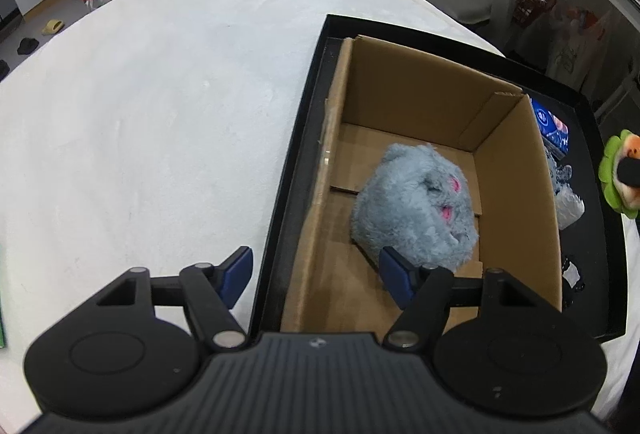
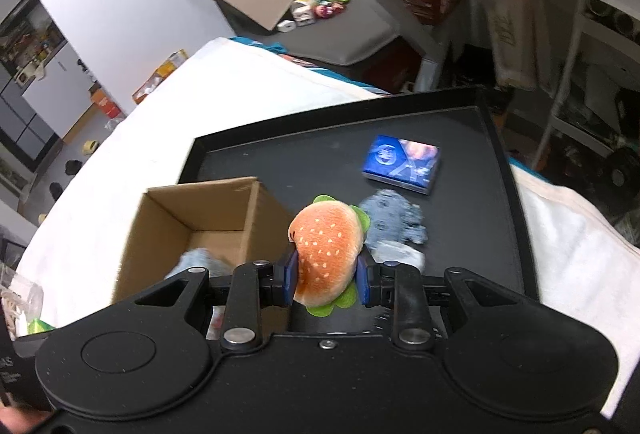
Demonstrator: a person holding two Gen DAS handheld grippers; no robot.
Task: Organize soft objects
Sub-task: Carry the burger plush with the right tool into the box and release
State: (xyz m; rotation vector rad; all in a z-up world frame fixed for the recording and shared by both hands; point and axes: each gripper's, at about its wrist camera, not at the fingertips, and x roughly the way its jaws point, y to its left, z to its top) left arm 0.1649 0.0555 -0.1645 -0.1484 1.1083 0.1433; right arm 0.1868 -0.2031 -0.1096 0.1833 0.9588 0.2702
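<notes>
- our right gripper [image 2: 326,276] is clamped on a plush hamburger [image 2: 326,248], its blue pads pressing the bun from both sides, green felt lettuce poking out above and below.
- the burger hangs in the air over a black tray [image 2: 496,170]; in the left wrist view we catch it at the far right edge [image 1: 622,172].
- our left gripper [image 1: 316,280] has its jaws apart with nothing between them; one blue finger [image 1: 236,276] sits over the white cloth, the other over the box.
- just ahead of that finger we see a fluffy grey plush toy [image 1: 412,202] with pink marks, lying on the floor of an open cardboard box [image 1: 516,170]; we cannot tell if the pad touches its fur.
- the box stands inside the black tray, at its left side as the right wrist view shows it.
- on the tray beside the box lie a grey-and-white speckled soft toy [image 2: 394,224] and, just beyond it, a small blue printed box [image 2: 402,164].
- the tray rests on a table covered by a white cloth [image 1: 160,94].
- beyond the table we see a cluttered floor with cartons and small toys, too far off to name exactly.
</notes>
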